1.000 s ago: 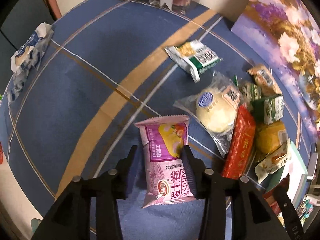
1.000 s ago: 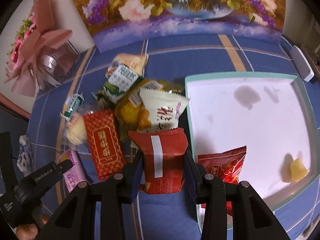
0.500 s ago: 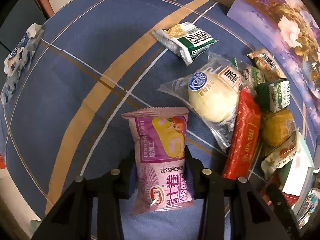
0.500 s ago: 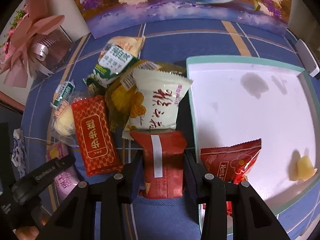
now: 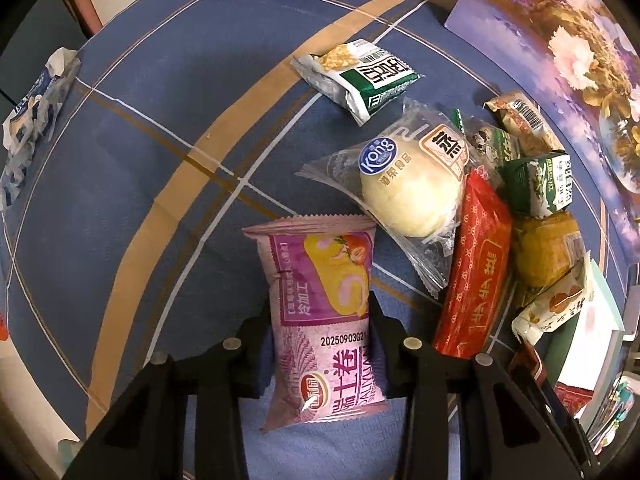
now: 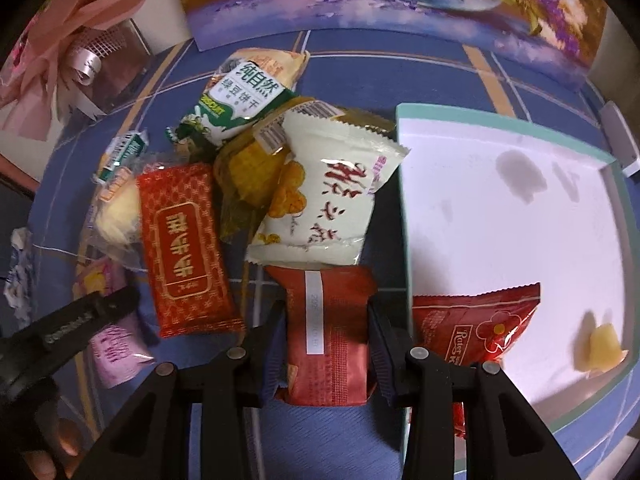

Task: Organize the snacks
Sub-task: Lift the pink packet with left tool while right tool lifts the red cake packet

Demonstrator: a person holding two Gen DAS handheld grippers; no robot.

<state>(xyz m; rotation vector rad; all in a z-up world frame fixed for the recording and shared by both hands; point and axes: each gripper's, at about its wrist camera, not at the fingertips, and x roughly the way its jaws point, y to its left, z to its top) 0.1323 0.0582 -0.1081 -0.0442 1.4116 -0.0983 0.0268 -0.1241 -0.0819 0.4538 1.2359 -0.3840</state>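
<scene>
Gripping "2025090321" pink packet [image 5: 326, 316], left tongs [image 5: 320, 344]; right tongs [image 6: 328, 344] clamp red packet [image 6: 328, 336].

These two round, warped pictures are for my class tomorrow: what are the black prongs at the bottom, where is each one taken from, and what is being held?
No robot: a person holds a two-fingered tool in each hand, each with a wide-angle camera looking along its fingers. In the left view, the left tool is shut on a pink cake roll packet. In the right view, the right tool is shut on a dark red packet. More snacks lie piled on the blue tablecloth, among them a long red packet. Beside them sits a white tray already holding a red bag.
</scene>
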